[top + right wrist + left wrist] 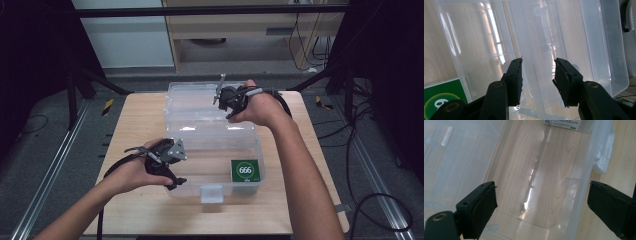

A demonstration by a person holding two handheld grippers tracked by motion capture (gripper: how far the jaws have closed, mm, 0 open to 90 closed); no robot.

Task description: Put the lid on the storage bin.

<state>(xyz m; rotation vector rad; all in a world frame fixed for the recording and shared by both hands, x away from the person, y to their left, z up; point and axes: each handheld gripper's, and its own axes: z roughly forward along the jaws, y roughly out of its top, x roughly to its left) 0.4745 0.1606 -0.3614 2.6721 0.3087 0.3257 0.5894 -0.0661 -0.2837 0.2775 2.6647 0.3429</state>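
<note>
Hovering over the clear plastic storage box (215,165), both of your grippers are empty. Your left gripper (167,160) hangs above the box's left end, near the table's (140,120) front-left part, with its jaws spread wide; the left gripper view looks straight down onto the bare box floor between them. Your right gripper (227,100) is over the opened lid (192,102), which lies flat behind the box toward the table's far edge, and its jaws stand parted with nothing between them, aimed along the lid's ribbed inner face (544,37).

Inside the box, a green packet marked 666 (245,170) lies flat in the front-right corner, well apart from either gripper; its corner also shows in the right gripper view (441,97).

Judging from this, the packet is already stowed and the step in hand looks like closing the box. For that, you would bring the right gripper down to the lid's far rim, pinch it, and swing it forward over the box, keeping the left gripper clear of the opening or steadying the box wall. The white latch (211,193) at the front would then need pressing home.
</note>
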